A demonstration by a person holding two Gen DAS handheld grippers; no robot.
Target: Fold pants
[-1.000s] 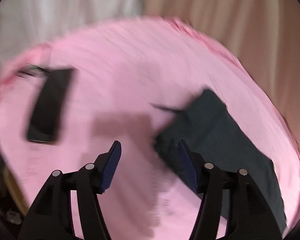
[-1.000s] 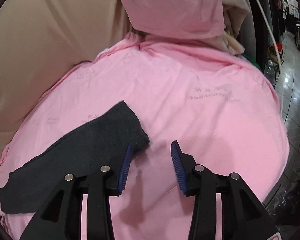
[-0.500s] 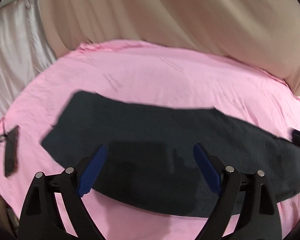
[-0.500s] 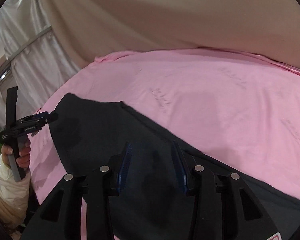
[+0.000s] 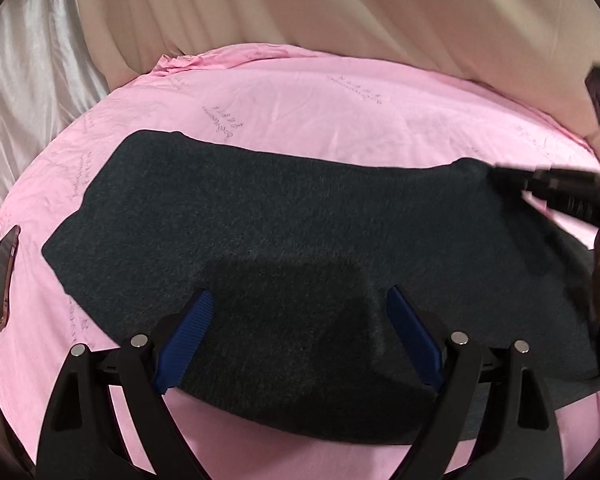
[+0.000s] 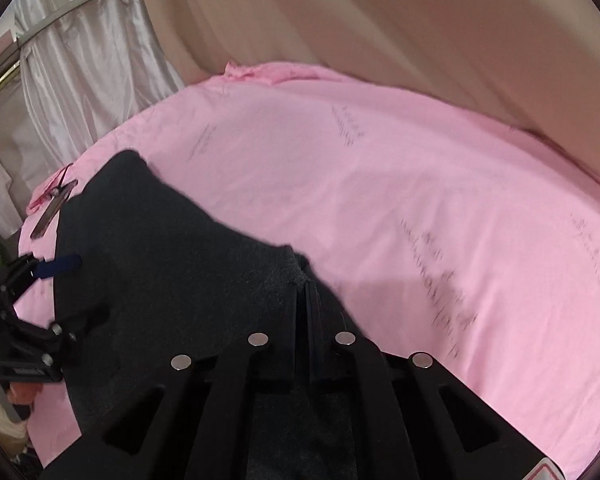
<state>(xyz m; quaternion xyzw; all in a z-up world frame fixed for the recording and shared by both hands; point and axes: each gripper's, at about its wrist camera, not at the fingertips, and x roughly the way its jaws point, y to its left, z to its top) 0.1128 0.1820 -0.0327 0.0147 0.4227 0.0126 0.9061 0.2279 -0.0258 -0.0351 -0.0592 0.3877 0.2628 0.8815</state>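
Note:
Dark grey pants (image 5: 284,216) lie spread lengthwise across a pink sheet (image 5: 300,100). My left gripper (image 5: 300,320) hovers open over the near edge of the pants, its blue pads (image 5: 188,336) wide apart and nothing pinched between them. In the right wrist view the same pants (image 6: 160,264) fill the lower left, and my right gripper (image 6: 306,292) is shut on their bunched far edge. The right gripper (image 5: 500,176) also shows at the right of the left wrist view, nipping the pants' end. The left gripper (image 6: 80,288) appears at the left of the right wrist view, held by a hand.
A phone (image 5: 0,276) with a strap lies on the sheet left of the pants, also seen as the phone (image 6: 54,208) beyond them. Beige drapes (image 5: 340,8) and pale curtains (image 6: 80,60) hang behind the round bed. Bare pink sheet (image 6: 420,180) stretches far and right.
The left gripper opened wider and came over the pants' near edge. The right gripper swung across the bed to the pants and shut on their edge.

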